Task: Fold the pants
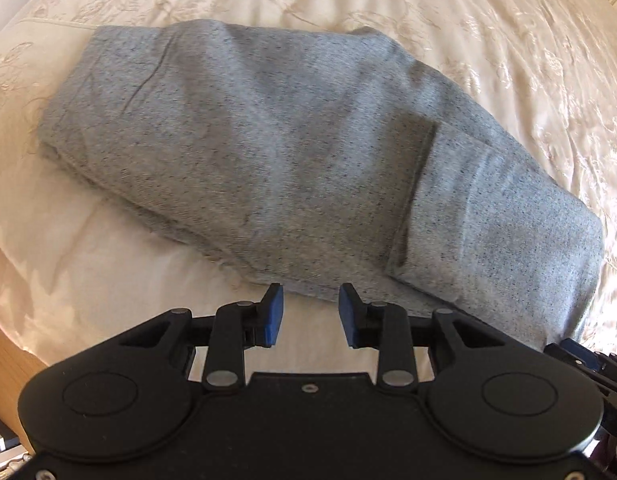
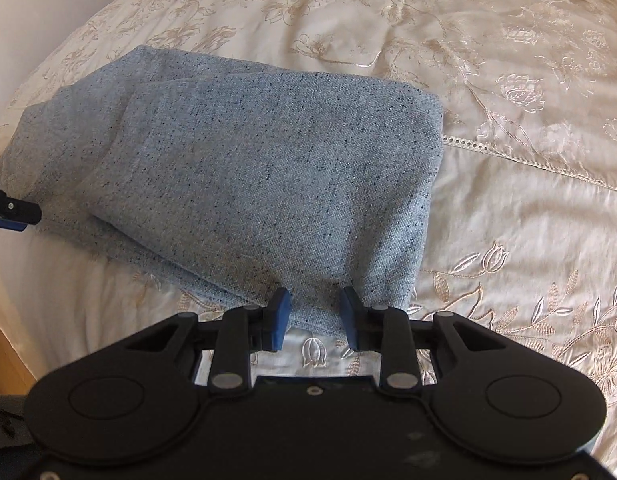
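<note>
One folded grey pants bundle, two open claws, embroidered bedspread.

The left gripper is built of matte black plates, with two round raised discs set behind the claw. Silver pivot pins are fitted on the linkage arms either side. The same black body, blue finger pads and silver pins are seen on the right gripper.

folded pants bulking mid-bedspread, open cover right and beyond, left hand-held gripper alongside
</note>
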